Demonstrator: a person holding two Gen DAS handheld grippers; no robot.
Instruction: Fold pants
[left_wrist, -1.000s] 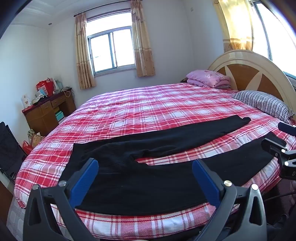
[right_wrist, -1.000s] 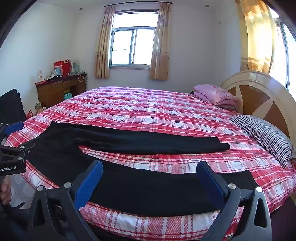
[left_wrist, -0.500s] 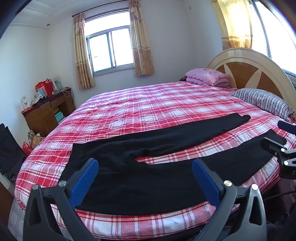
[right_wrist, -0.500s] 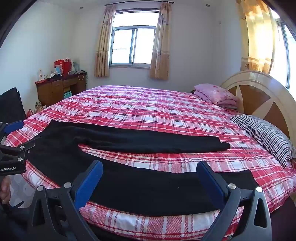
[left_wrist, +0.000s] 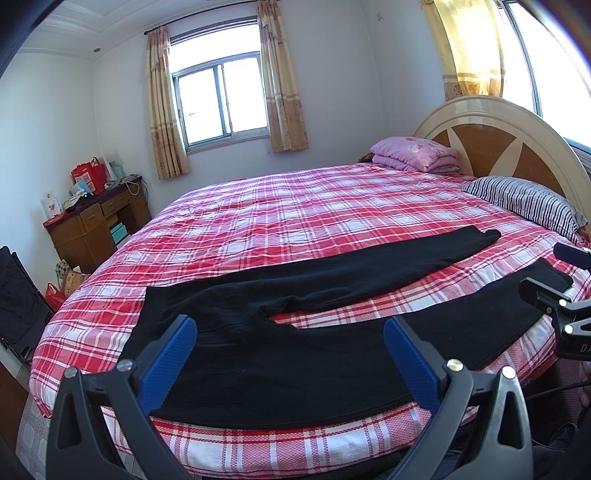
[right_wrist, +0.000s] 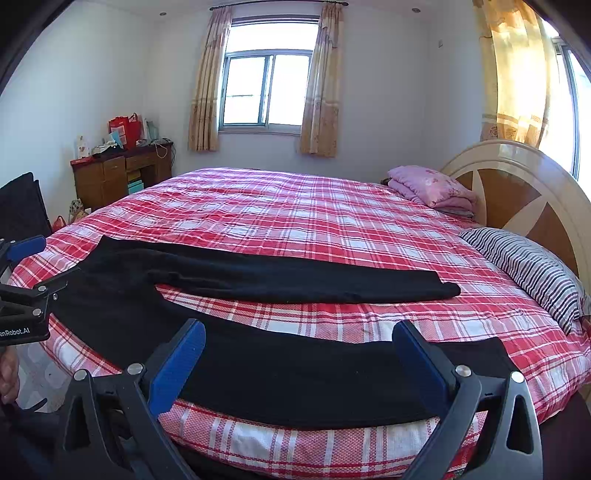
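Black pants (left_wrist: 280, 350) lie spread flat along the near edge of the bed, waist to the left, two legs splayed apart toward the right; they also show in the right wrist view (right_wrist: 295, 373). My left gripper (left_wrist: 290, 360) is open, held above the waist and near leg, holding nothing. My right gripper (right_wrist: 299, 365) is open above the near leg toward its cuff, holding nothing. Each gripper shows at the edge of the other's view.
The bed has a red plaid cover (left_wrist: 314, 206) and a round wooden headboard (left_wrist: 491, 136) at right. A striped pillow (left_wrist: 524, 203) and folded pink blanket (left_wrist: 413, 153) lie near it. A wooden desk (left_wrist: 92, 225) stands at the far left.
Both grippers stay open over the pants. The left view has tilted up slightly; the pants have not moved.
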